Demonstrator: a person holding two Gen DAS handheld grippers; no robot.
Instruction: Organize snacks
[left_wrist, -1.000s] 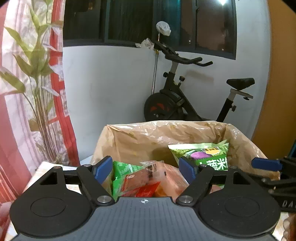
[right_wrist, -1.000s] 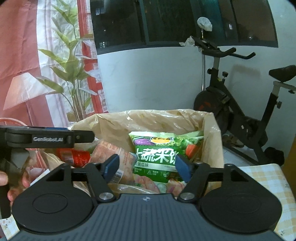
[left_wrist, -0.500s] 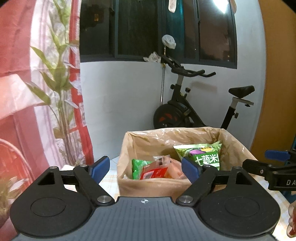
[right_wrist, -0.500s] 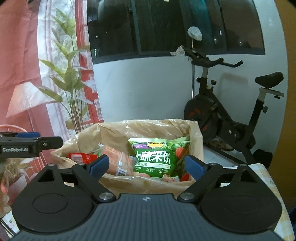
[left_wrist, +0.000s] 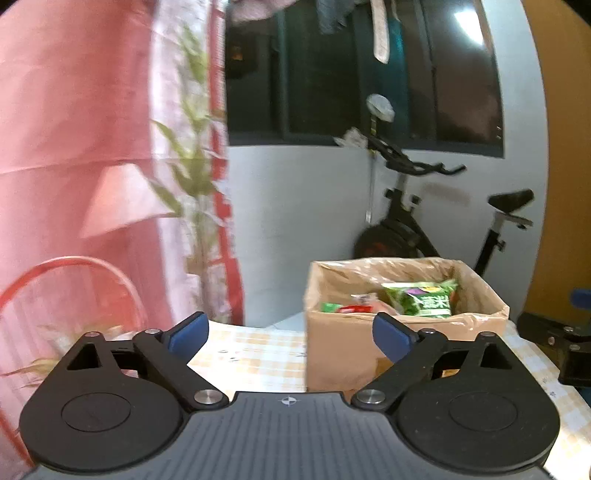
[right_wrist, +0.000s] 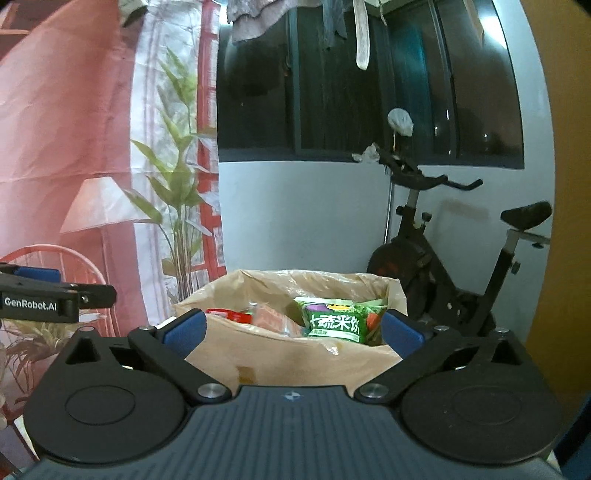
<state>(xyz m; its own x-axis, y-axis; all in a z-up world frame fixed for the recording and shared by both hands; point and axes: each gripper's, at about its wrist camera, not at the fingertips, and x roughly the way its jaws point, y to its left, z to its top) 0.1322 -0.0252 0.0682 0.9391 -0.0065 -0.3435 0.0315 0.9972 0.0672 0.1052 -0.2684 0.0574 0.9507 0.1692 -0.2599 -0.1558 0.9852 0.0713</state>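
Note:
A cardboard box (left_wrist: 343, 354) (right_wrist: 280, 358) lined with a plastic bag stands on a checked table (left_wrist: 255, 354). Inside it lie a green snack bag (left_wrist: 424, 301) (right_wrist: 334, 325), a red packet (left_wrist: 351, 308) (right_wrist: 232, 315) and an orange pack (right_wrist: 271, 319). My left gripper (left_wrist: 291, 334) hangs back from the box, to its left, its jaws opening with nothing between them. My right gripper (right_wrist: 293, 330) faces the box from in front, its jaws also opening and empty. The left gripper's arm (right_wrist: 55, 295) shows at the left edge of the right wrist view.
An exercise bike (left_wrist: 424, 221) (right_wrist: 443, 266) stands behind the table against a white wall. A red printed curtain (left_wrist: 92, 166) hangs on the left. The other gripper's body (left_wrist: 561, 343) sits at the right edge.
Both grippers pulled back from over the box and rose, so the box looks smaller and farther. Their jaws widened. The snacks stayed in the box.

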